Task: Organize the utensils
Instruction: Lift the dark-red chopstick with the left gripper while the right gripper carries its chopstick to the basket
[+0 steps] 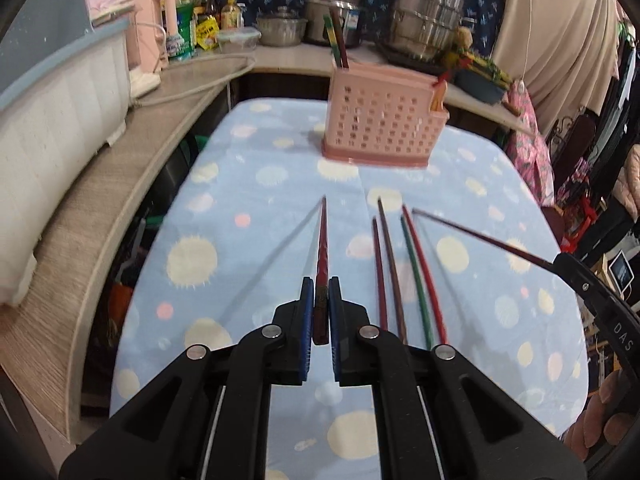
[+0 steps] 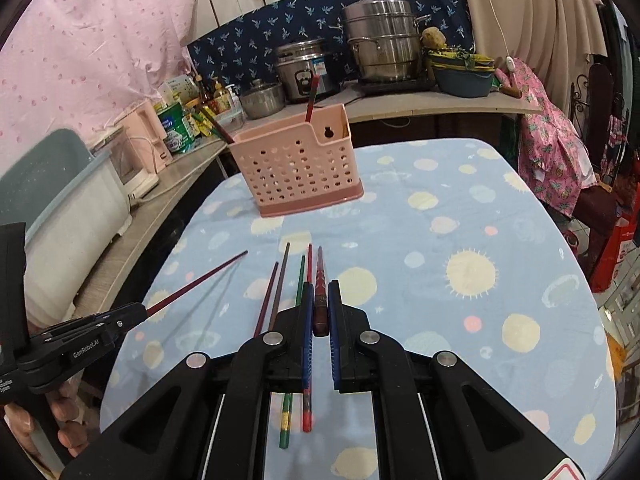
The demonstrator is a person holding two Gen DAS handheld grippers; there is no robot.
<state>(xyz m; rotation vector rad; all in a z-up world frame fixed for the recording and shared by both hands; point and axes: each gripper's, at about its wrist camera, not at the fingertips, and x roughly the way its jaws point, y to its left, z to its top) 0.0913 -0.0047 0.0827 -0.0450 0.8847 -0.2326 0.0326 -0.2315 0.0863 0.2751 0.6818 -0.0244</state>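
Left tool and right tool each clenched on 1 red chopstick, butt ends hidden between pads.

Chopsticks lying on the desk: four, side by side — two dark brown, one green, one red.
Chopsticks gripped in tongs: two — one in the left tongs, one in the right tongs.
Chopsticks standing in the holder: at least three.
Pink holders: one.
Tongs: two.
Steel pots at the back: four.
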